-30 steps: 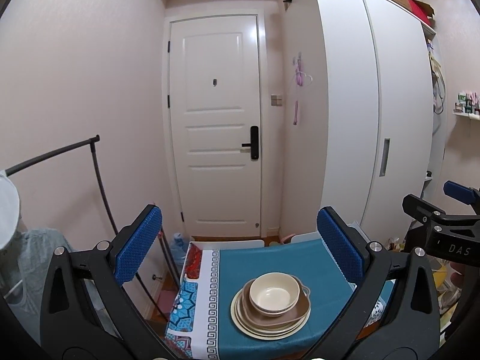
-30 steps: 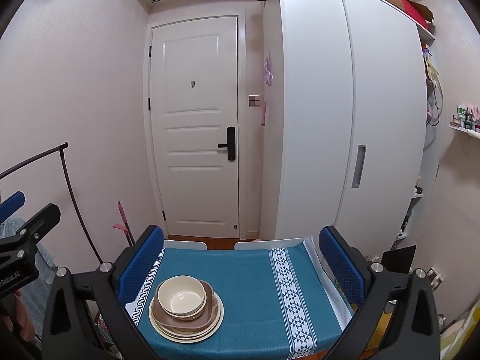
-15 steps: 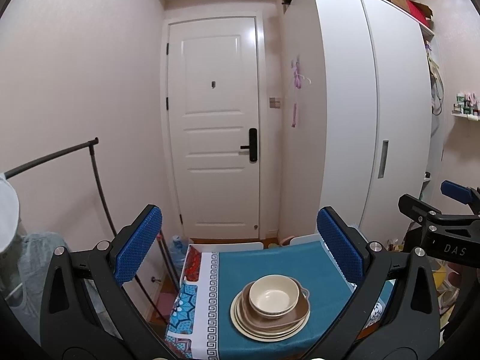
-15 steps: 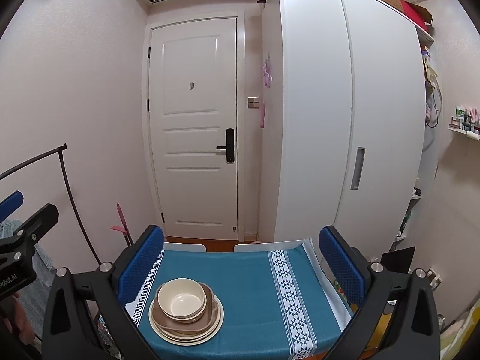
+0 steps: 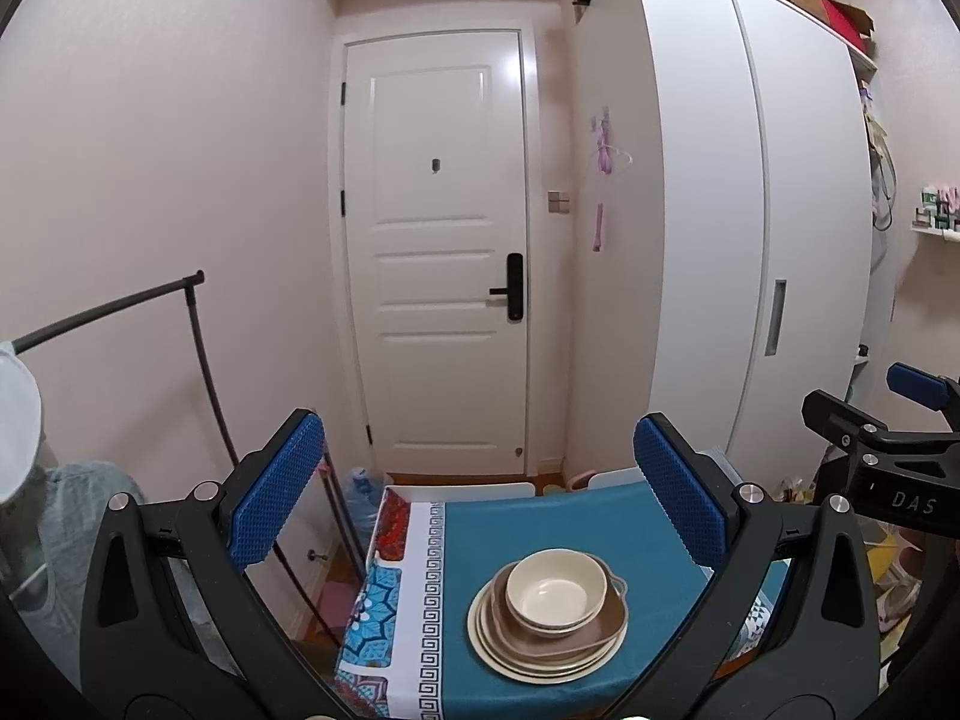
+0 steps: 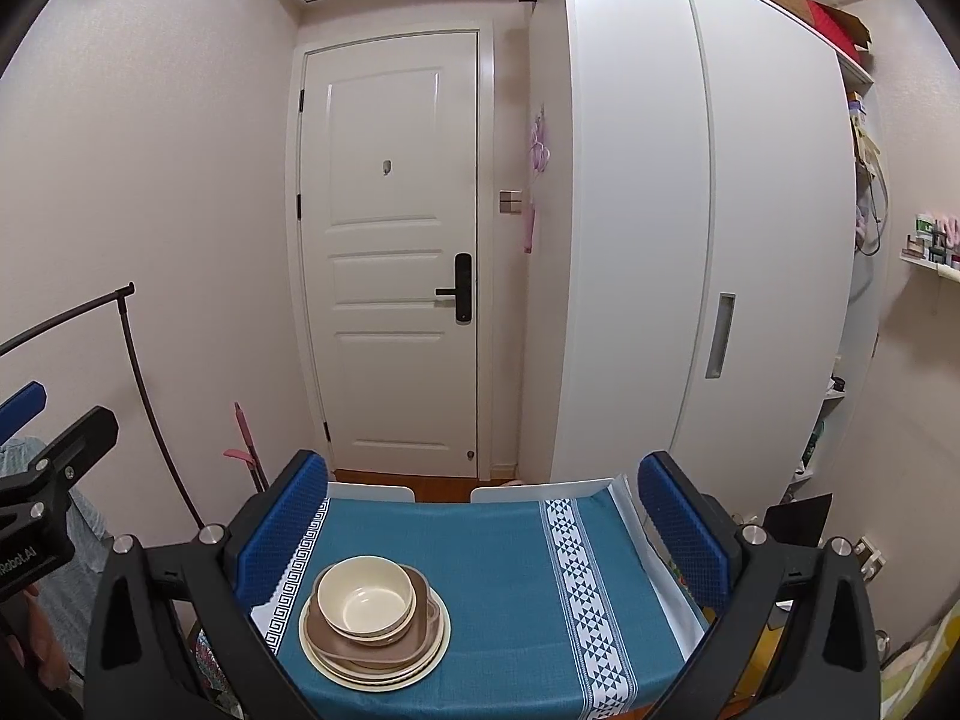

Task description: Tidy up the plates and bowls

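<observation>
White door (image 5: 441,252), tall wardrobe (image 5: 738,228)

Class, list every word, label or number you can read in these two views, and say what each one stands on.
"DAS": on the right gripper, seen in the left wrist view.
"Robot.AI" (its start cut off): on the left gripper, seen in the right wrist view.
Labels on the shelf boxes: too small to read.

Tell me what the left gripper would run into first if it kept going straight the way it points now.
Probably the white door. The left gripper, jaws open and empty, points level across the room, so its line seems to pass above the table and the stacked dishes. Depth is uncertain in this fisheye view.
</observation>
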The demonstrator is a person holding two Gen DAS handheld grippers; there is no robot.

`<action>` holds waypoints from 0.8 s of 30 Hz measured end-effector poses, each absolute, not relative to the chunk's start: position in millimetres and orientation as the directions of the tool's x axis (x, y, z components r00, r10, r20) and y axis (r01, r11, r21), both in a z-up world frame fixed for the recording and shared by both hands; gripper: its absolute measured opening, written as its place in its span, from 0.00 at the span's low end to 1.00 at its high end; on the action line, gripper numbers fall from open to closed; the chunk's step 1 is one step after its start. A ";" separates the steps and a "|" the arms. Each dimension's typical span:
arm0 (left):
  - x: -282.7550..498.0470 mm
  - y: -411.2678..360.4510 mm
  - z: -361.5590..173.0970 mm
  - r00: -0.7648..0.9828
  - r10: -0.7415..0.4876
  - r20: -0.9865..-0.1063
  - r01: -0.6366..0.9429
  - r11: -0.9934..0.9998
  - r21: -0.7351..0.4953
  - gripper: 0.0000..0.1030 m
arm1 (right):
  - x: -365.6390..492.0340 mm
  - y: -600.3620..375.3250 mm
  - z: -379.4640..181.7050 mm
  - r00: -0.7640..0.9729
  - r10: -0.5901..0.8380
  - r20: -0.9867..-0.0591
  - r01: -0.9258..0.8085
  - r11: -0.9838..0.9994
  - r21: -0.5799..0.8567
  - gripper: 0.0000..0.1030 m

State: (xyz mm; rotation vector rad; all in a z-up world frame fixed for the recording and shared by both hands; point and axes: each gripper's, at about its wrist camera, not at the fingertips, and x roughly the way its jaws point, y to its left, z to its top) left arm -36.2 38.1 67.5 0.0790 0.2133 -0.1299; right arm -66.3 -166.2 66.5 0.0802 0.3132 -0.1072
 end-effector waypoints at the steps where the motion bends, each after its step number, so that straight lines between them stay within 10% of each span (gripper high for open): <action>1: -36.0 37.8 67.3 0.970 -0.116 -0.214 0.133 0.989 0.069 1.00 | -66.1 -166.1 66.3 0.946 -0.094 -0.311 0.119 0.991 0.062 1.00; 24: -15.5 39.1 72.4 0.984 -0.071 -0.164 0.089 0.990 0.106 1.00 | -39.4 -165.1 64.5 0.936 -0.093 -0.340 0.124 0.990 0.070 1.00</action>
